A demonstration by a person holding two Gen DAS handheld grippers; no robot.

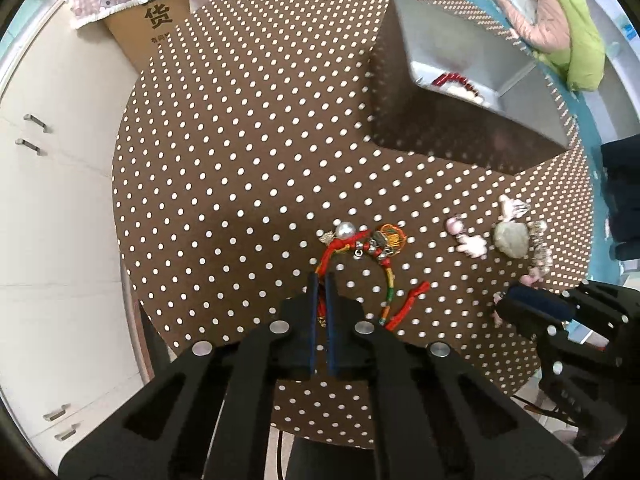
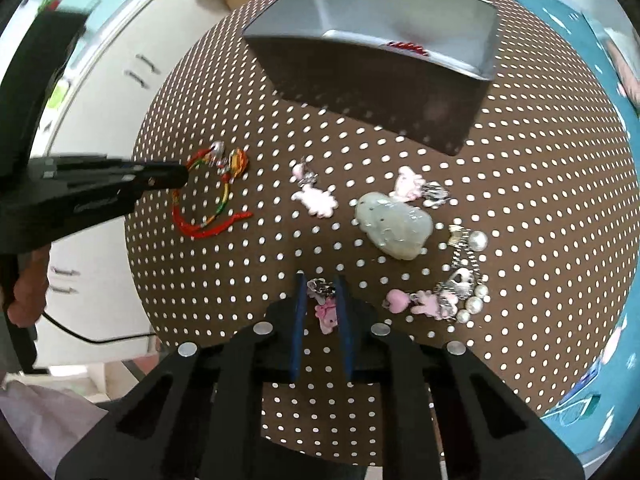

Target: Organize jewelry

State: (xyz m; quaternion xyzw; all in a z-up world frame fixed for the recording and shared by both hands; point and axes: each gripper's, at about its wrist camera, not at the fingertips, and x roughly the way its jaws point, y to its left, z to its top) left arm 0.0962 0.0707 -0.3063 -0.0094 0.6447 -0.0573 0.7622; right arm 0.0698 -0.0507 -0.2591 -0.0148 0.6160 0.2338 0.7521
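A: Left wrist view has the left gripper [image 1: 322, 280] low over the red braided cord bracelet [image 1: 352, 248], which lies toward the near left of the round counter [image 1: 240, 160]. Its jaws stand nearly together with a strand of red cord between them; I judge them clamped on it, though the contact itself is partly hidden.

B: And the right gripper [image 2: 322, 284]?

A: Its jaws stand apart, straddling a small pink charm [image 2: 326, 312] on a silver link near the counter's near edge. Not closed on it yet.

B: How should these pieces behave?

A: Light and limp, I expect. The cord bracelet will likely sag and trail its loose red tail, with the silver bead [image 1: 345, 231] and woven orange ball [image 1: 391, 236] swinging. Best held on the cord itself, not on the round bead, which looks slippery.

B: The charm chain?

A: It looks like hard enamel charms on fine links, joined to the pearls [image 2: 476, 240] at the right; pulling one end may drag the rest. The pale jade-like pendant [image 2: 394, 226] beside it looks the heaviest and most breakable.

B: Where does it all go?

A: Presumably the grey box [image 2: 486, 36] at the far side, where red beads [image 2: 408, 46] already lie.
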